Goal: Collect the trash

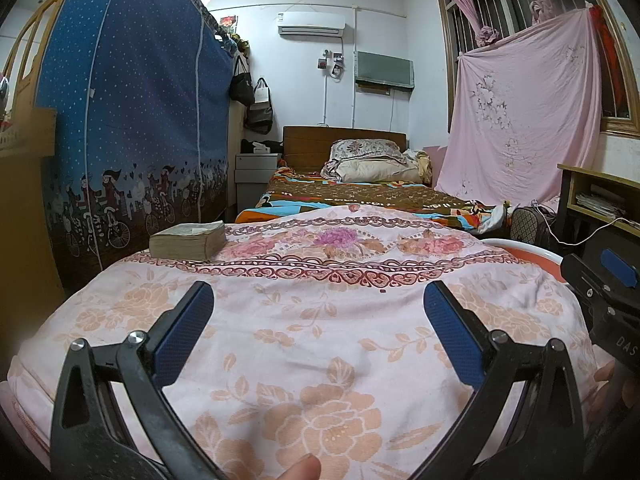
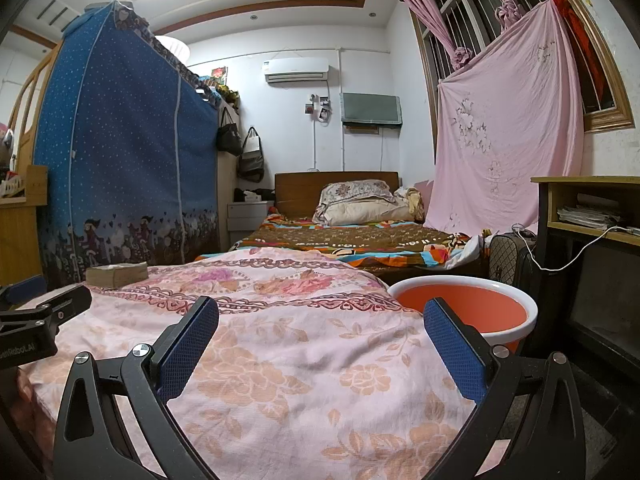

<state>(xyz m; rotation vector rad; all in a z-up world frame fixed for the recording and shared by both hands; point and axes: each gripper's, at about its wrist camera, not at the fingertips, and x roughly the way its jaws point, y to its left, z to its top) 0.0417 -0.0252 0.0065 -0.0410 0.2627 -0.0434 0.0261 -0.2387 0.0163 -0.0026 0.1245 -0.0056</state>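
My left gripper hangs open over a pink floral bedspread, nothing between its blue pads. My right gripper is open too, above the same bedspread near its right edge. An orange bin with a white rim stands just right of the bed, beyond the right fingertip; its rim shows at the bedspread's right side in the left wrist view. A tiny dark speck lies on the cloth between the left fingers. I see no other loose trash.
A thick old book lies at the bedspread's far left corner. Behind it is a second bed with pillows. A blue fabric wardrobe stands on the left, a desk with a cable on the right. A thumb shows at the bottom.
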